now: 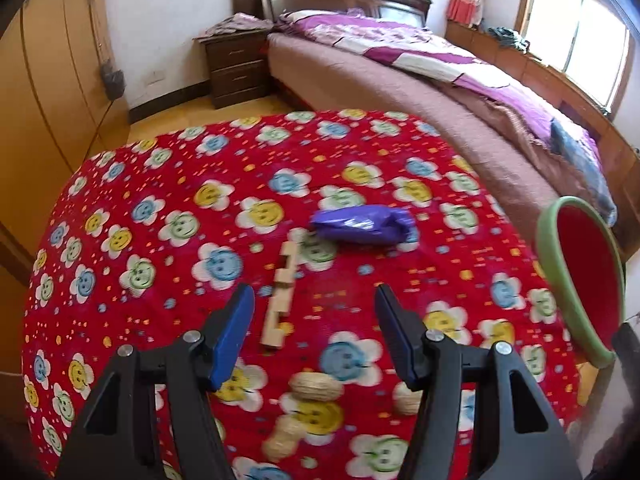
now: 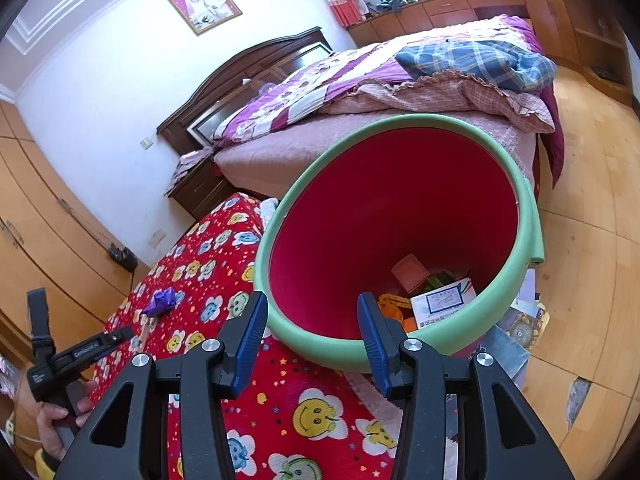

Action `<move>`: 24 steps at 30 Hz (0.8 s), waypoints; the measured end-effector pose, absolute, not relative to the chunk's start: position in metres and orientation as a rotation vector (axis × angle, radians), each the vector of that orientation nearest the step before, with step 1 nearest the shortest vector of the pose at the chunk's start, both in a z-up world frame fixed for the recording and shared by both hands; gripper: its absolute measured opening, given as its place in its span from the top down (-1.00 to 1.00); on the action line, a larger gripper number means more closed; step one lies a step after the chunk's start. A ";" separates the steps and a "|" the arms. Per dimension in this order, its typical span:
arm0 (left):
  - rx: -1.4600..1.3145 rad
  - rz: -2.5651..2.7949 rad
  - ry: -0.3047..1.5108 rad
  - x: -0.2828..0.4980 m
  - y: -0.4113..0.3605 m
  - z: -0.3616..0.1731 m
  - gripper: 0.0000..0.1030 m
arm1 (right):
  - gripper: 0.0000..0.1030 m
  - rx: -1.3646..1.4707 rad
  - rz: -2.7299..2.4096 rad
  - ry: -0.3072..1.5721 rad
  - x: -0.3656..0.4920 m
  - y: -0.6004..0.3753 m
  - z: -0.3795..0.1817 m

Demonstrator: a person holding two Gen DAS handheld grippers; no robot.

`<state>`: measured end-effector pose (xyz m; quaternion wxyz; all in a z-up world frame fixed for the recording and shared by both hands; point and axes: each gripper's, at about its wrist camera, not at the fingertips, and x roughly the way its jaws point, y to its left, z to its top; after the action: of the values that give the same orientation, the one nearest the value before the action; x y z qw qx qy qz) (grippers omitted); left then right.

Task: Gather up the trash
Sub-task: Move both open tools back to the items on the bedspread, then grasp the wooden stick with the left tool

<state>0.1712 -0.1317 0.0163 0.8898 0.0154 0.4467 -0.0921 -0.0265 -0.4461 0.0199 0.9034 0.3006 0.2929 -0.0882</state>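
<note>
— Where's the left gripper [image 1: 316, 316]?
— Tilted down over the flowered tablecloth [image 1: 160, 184], jaws apart, empty, near the wooden piece [image 1: 280, 300] and peanuts [image 1: 316, 388].
— The right gripper [image 2: 312, 328]?
— Parted, empty, aimed into the green-rimmed bin [image 2: 400, 200].

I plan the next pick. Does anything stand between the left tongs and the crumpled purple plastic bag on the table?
Nothing tall blocks it. A notched pale wooden stick lies flat on the red flowered cloth between the open left tongs and the crumpled purple plastic bag.
</note>
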 end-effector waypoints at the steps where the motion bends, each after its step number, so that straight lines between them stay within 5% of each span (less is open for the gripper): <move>1: 0.032 -0.187 0.938 0.173 -0.128 0.013 -0.21 | 0.07 0.621 -0.181 0.607 -0.026 -0.445 0.020; 13: 0.021 -0.154 1.015 0.182 -0.116 -0.015 0.09 | 0.06 0.613 -0.174 0.623 -0.023 -0.438 0.020; 20: 0.037 -0.178 0.986 0.179 -0.121 -0.015 0.77 | 0.06 0.605 -0.167 0.630 -0.019 -0.434 0.020; 24: 0.008 -0.200 0.982 0.180 -0.119 -0.015 0.81 | 0.06 0.586 -0.154 0.634 -0.017 -0.427 0.023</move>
<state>0.1795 -0.1192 -0.0147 0.8770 0.0037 0.4707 -0.0961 -0.0166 -0.4271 0.0234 0.9054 0.2837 0.3069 -0.0744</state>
